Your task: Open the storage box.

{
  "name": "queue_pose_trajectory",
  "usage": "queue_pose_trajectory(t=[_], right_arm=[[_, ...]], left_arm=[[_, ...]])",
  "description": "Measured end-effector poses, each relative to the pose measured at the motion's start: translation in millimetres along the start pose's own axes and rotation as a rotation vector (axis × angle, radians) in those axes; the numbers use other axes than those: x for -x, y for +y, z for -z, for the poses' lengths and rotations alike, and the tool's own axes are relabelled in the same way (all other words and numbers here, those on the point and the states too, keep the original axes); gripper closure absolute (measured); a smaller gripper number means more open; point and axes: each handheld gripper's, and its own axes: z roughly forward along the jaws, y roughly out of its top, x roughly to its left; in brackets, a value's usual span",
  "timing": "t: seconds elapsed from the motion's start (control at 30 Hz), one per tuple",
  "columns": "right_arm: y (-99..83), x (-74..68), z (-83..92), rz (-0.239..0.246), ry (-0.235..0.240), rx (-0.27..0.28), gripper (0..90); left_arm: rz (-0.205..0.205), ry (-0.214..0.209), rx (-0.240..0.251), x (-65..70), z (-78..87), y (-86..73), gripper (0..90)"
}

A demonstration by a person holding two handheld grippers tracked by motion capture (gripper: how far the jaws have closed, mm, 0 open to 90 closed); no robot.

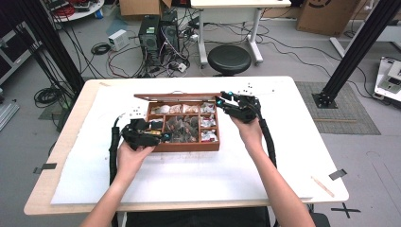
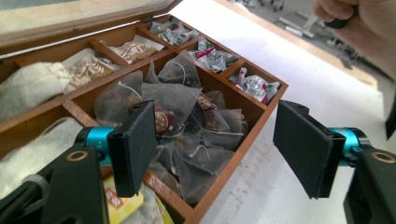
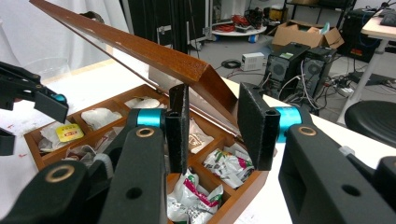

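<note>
Near the table's (image 1: 283,156) front edge the person's forearms reach in; the left gripper (image 1: 161,137) hovers at the wooden box's (image 1: 189,146) near left corner, jaws spread wide with nothing between them, over the middle compartment of pyramid tea bags (image 2: 187,121); the box sits toward the table's far edge, lid (image 3: 140,49) tilted up; the right gripper (image 1: 221,101) is at the far right corner, jaws parted narrowly around the lid's corner, contact unclear.

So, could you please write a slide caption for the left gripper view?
Open left gripper poised over wooden tea box, above its large compartment of pyramid tea bags.
</note>
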Motion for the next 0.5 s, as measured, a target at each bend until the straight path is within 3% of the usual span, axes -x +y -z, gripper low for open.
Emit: queue_pose_trajectory(t=[0.23, 0.33, 0.5], right_arm=[[0.5, 0.5, 0.0, -0.003, 0.002, -0.002, 65.3], [0.6, 0.7, 0.0, -0.005, 0.004, -0.003, 65.3], [0.6, 0.8, 0.0, -0.007, 0.007, -0.004, 65.1]], left_arm=[[-0.049, 0.083, -0.06, 4.3, -15.7, 10.3, 44.7], [-0.089, 0.134, -0.123, 6.7, -27.7, 16.5, 50.5], [-0.111, 0.19, -0.154, 11.0, -40.1, 20.9, 50.6]])
